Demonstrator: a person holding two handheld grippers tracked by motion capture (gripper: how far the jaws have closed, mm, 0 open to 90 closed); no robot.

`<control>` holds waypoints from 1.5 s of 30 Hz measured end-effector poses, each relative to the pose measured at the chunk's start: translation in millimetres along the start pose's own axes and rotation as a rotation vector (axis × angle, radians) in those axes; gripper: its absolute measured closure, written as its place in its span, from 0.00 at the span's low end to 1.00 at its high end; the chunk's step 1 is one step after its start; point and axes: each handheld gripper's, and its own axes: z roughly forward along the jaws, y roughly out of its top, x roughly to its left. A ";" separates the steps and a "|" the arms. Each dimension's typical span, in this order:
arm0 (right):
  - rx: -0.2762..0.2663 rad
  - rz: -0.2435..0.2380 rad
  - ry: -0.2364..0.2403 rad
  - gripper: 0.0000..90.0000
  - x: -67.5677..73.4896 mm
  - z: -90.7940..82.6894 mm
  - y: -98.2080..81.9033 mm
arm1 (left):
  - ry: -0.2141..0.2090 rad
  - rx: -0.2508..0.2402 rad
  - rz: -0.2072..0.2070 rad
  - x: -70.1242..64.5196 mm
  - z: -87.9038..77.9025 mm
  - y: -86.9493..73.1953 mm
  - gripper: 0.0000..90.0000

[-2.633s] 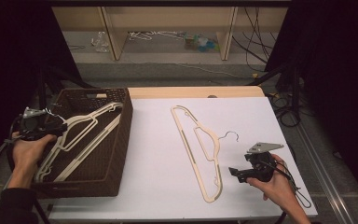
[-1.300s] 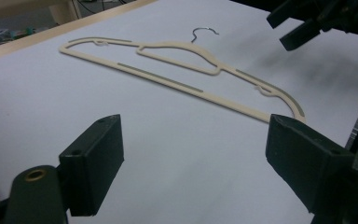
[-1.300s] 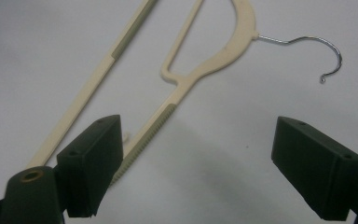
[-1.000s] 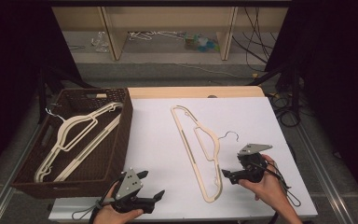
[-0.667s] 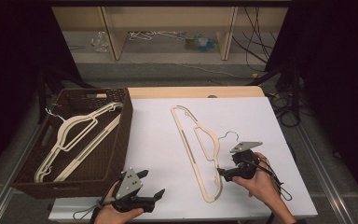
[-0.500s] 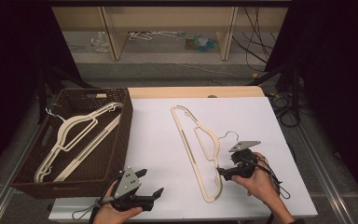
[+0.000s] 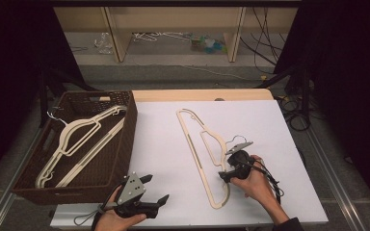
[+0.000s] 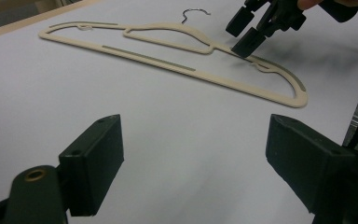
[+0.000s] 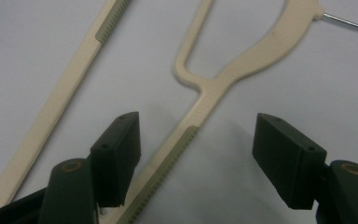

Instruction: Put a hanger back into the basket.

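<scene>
The cream hanger (image 7: 203, 154) lies flat on the white sheet (image 7: 164, 144) that covers the table, a little right of the sheet's middle, its long axis running from the far edge back toward the near edge, with its wire hook (image 7: 234, 139) sticking out toward the right edge. The right gripper (image 7: 223, 176) is right on it: its jaws have just been closing and now stand half-wide, straddling the shoulder bar of the hanger, which passes between them in the right gripper view (image 9: 200, 107) without either pad pressing on it yet, as far as I can judge from here, since the nearer pad sits very close to the bar. So the bar lies directly under and ahead of that claw, running along the line of the jaws more than across it, and I would say the grip hinges on the pads meeting on the thin bar squarely. The left gripper (image 7: 155, 192) rests near the sheet's near edge, well apart from the hanger, its jaws spread wide with nothing between them, so the right hand (image 7: 253, 180) is clearly the nearer one. The hanger itself is slim and flat, pale cream plastic with grey ribbed grip strips on the shoulders and a notch near each end. At the table's left edge a brown woven basket (image 7: 125, 139) holds two more hangers (image 7: 77, 144) of the same sort.
</scene>
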 end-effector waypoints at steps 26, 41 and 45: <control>0.145 -0.038 0.022 0.71 1.4 2.4 10.3 | -0.011 0.015 0.008 -1.0 1.8 -2.1 0.22; 0.148 0.014 0.006 0.73 2.8 1.9 8.9 | -0.014 0.024 0.018 -1.3 3.1 -2.7 0.24; 0.147 -0.025 0.023 0.74 1.2 1.7 8.7 | -0.006 0.025 0.018 -0.7 2.3 -2.7 0.24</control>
